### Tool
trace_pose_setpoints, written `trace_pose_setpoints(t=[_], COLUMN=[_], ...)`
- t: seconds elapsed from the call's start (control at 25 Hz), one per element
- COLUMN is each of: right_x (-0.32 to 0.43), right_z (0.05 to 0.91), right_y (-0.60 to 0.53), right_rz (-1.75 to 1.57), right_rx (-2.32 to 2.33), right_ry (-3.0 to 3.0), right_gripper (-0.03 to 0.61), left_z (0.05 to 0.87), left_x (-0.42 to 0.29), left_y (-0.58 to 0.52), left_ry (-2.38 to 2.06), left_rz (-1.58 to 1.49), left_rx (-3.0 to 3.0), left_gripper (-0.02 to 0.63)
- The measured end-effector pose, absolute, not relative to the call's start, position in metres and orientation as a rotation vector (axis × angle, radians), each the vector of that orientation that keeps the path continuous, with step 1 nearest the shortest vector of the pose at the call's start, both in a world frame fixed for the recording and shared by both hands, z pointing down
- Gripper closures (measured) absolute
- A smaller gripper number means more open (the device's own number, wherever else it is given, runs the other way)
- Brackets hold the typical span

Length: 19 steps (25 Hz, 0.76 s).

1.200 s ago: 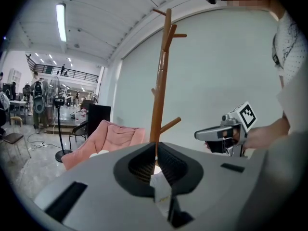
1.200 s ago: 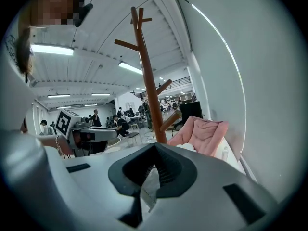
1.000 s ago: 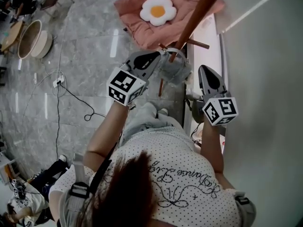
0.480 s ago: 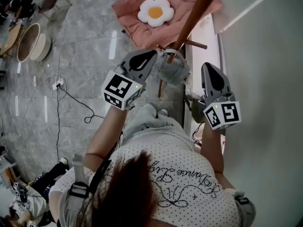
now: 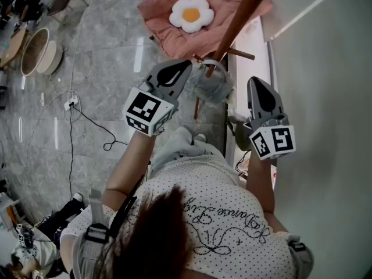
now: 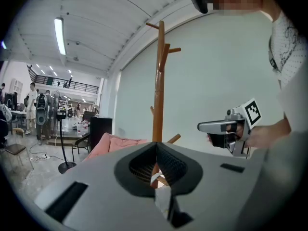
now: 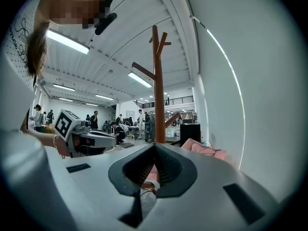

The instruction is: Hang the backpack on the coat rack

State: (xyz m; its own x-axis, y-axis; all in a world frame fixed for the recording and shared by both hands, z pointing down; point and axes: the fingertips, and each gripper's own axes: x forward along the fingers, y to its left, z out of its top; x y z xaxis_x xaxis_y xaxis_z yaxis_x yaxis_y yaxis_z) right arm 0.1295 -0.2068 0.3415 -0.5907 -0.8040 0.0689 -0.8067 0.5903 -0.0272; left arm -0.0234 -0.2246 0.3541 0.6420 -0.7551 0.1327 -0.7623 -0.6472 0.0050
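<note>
The tall brown wooden coat rack (image 5: 241, 16) stands just beside the white wall (image 5: 325, 127). Its pole rises close in front of both tongs, and its short pegs (image 6: 174, 49) angle upward. It looks light on its foot. A push from the load, or a strap dragged sideways across a peg, could rock it or tip it toward the wall.

The small grey fabric backpack (image 5: 212, 89) hangs in the air between the two tools, right against the lower part of the pole and not yet on any peg. Its weight seems to rest on narrow pinches alone, so a jerk upward could let it slide out and drop to the floor.

The left tongs (image 5: 187, 64) are closed. A pale strap (image 6: 156, 179) shows directly under the meeting tips, so they appear clamped on the backpack's strap. The right tongs (image 5: 256, 81) are also closed. Grey cloth (image 7: 144, 198) sits just beneath them, so I judge they pinch another part of the pack.

With both pinches flat, the hanging loop may stay collapsed and glance off a peg tip instead of slipping over it. The wall also crowds the right tongs, leaving little room to swing the loop round.
</note>
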Motion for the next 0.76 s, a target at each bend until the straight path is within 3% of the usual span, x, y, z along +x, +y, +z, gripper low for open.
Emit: trace_pose_setpoints(t=[0.76], right_x=[0.1321], right_z=[0.3425], right_y=[-0.2028], right_rz=[0.109], right_rx=[1.381], right_ry=[-2.766], right_gripper=[0.566], left_z=[0.3575], left_x=[-0.0246], left_y=[-0.2255], left_ry=[-1.313], left_rz=[0.191], left_rx=[2.762], left_gripper=[0.609])
